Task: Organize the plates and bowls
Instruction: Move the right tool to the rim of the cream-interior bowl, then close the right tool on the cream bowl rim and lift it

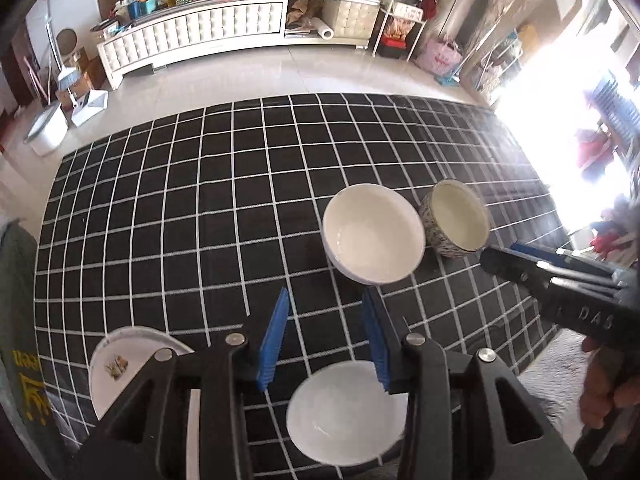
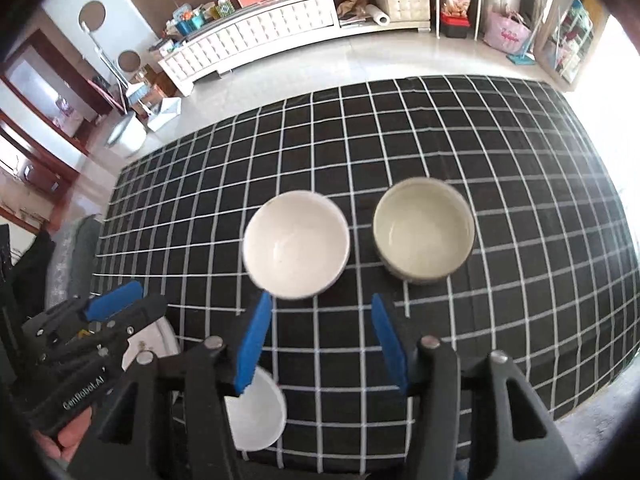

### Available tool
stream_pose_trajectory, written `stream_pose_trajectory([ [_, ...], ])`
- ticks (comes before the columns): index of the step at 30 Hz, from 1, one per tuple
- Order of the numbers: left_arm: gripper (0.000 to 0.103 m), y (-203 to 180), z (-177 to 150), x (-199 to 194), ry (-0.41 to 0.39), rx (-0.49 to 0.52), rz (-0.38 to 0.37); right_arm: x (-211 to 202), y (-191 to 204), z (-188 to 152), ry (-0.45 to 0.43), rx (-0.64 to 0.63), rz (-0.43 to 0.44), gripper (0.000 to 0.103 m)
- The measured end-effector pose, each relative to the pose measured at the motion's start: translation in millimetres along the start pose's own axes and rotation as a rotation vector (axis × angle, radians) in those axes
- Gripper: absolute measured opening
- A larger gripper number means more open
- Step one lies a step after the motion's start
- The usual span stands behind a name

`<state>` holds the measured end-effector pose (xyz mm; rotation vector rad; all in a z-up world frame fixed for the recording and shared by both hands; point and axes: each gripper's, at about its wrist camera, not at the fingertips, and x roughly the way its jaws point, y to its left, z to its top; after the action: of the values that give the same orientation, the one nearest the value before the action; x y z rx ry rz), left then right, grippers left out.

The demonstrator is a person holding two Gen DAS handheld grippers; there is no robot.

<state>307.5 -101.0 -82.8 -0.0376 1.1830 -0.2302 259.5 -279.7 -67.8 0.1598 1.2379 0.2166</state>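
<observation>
Four dishes spread over the black cloth-covered surface with its white grid [image 1: 180, 208]: largest, the flat white plate with a small printed motif [image 1: 120, 364] at the near left; then the plain white ceramic bowl [image 1: 374, 236] at centre, touching or just beside the patterned-sided bowl with a cream inside [image 1: 456, 220], and a shallow white bowl [image 1: 344, 416] nearest. Both empty: left tool [image 1: 326, 340] part open above the shallow bowl, right tool [image 2: 324, 344] wider, short of the central bowl. Best lowered squarely over one rim wall, gripped firmly, lifted level, then nested gently into a like-sized bowl.
</observation>
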Motion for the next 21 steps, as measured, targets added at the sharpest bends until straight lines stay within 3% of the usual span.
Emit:
stream_pose_trajectory([
  [11, 0.036, 18.6, 26.1, 61.6, 0.141, -0.095, -0.068, 40.9, 0.1, 31.5, 0.072, -0.030, 0.011, 0.057],
  [18, 0.036, 16.7, 38.4, 82.4, 0.126, -0.063, -0.040, 66.2, -5.0, 39.0, 0.098, -0.040, 0.023, 0.057],
  [21, 0.036, 14.8, 42.2, 92.8, 0.145, -0.062, -0.059, 76.2, -7.0, 41.3, 0.119, -0.041, 0.047, 0.049],
])
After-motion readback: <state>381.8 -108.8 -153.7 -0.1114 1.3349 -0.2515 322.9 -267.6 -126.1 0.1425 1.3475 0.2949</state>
